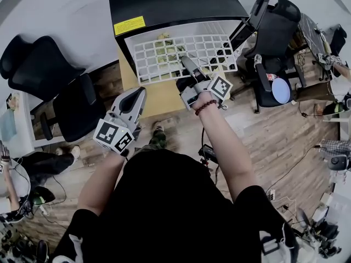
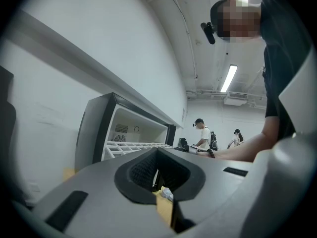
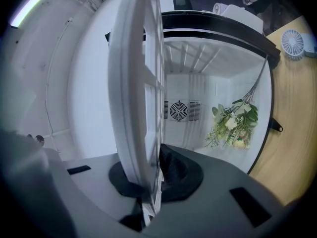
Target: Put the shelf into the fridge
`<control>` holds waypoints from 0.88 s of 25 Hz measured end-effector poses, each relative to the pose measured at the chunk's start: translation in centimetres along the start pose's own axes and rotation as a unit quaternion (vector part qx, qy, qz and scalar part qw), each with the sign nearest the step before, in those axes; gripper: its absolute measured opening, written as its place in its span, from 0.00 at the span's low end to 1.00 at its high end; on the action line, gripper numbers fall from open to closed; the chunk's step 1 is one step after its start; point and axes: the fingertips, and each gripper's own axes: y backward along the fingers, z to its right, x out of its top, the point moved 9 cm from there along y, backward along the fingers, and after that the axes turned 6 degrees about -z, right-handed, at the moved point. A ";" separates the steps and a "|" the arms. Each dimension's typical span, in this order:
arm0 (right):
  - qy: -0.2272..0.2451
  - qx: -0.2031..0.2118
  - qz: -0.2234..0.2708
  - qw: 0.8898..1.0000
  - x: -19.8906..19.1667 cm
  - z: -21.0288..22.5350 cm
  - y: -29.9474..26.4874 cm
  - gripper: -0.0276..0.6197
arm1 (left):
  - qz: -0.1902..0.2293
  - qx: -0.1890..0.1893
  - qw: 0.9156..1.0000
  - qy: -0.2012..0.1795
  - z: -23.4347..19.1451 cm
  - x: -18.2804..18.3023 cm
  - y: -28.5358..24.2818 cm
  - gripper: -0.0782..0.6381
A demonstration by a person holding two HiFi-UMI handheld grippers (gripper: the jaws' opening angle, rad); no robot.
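Left gripper [image 1: 137, 95], jaws together on nothing, lower left of centre, clear of work; right gripper [image 1: 189, 66], nearer, clamped on near edge of white grid shelf [image 1: 164, 59], lying ahead, long axis crosswise, at open fridge [image 1: 175, 1] mouth; wooden floor [image 1: 285, 130], office chairs [image 1: 55, 86] around.

A yellow label [image 1: 129, 25] sits on the black top of the fridge [image 1: 181, 1]. It seems to carry dark lines of print, but they are too small to read in the head view. The marker cube [image 1: 114, 136] on the left tool [image 1: 139, 93] and the one [image 1: 220, 86] on the right tool [image 1: 187, 63] bear black-and-white square patterns, not letters. No text can be read in any view.
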 end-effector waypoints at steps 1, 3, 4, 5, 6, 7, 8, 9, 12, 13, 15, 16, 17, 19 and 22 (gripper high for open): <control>-0.002 0.001 -0.001 1.000 0.0 0.0 0.0 0.10 | 0.000 -0.001 1.000 0.000 0.1 -0.1 0.0 0.14; -0.005 0.000 -0.003 1.000 0.0 0.0 0.1 0.10 | -0.001 -0.001 1.000 -0.001 0.3 -0.2 0.0 0.14; -0.006 0.000 -0.004 1.000 0.0 0.1 0.1 0.10 | -0.001 -0.002 1.000 -0.001 0.4 -0.2 0.0 0.14; -0.007 0.001 -0.004 1.000 0.1 0.1 0.2 0.10 | -0.002 -0.001 1.000 -0.001 0.5 -0.3 0.0 0.14; -0.008 0.002 -0.005 1.000 0.1 0.2 0.2 0.10 | -0.002 -0.001 1.000 -0.001 0.6 -0.3 -0.1 0.14; -0.009 0.003 -0.005 1.000 0.2 0.3 0.2 0.10 | -0.002 0.000 1.000 -0.001 0.6 -0.4 -0.2 0.14; -0.011 0.004 -0.005 1.000 0.3 0.3 0.2 0.10 | -0.001 0.000 1.000 -0.001 0.6 -0.4 -0.2 0.14; -0.013 0.006 -0.005 1.000 0.4 0.4 0.2 0.10 | -0.002 0.001 1.000 -0.002 0.6 -0.4 -0.3 0.14; -0.013 0.004 -0.007 1.000 0.5 0.6 0.1 0.10 | -0.003 0.003 1.000 -0.003 0.7 -0.3 -0.3 0.14; -0.012 0.002 -0.007 1.000 0.6 0.6 0.1 0.10 | -0.003 0.002 1.000 -0.003 0.7 -0.3 -0.3 0.14; -0.012 -0.002 -0.011 1.000 0.7 0.5 0.1 0.10 | -0.003 0.003 1.000 -0.003 0.7 -0.3 -0.4 0.14; -0.014 -0.004 -0.013 1.000 0.8 0.5 0.1 0.10 | -0.002 0.003 1.000 -0.001 0.8 -0.3 -0.4 0.14; -0.016 -0.006 -0.016 1.000 0.9 0.4 0.1 0.10 | -0.002 0.003 1.000 0.000 0.8 -0.3 -0.4 0.14; -0.023 -0.011 -0.023 0.999 1.2 0.3 -0.1 0.10 | -0.002 0.002 1.000 0.000 0.7 -0.3 -0.4 0.14; -0.026 -0.016 -0.029 0.999 1.5 0.2 -0.5 0.10 | -0.002 0.002 1.000 0.000 0.5 -0.3 -0.2 0.14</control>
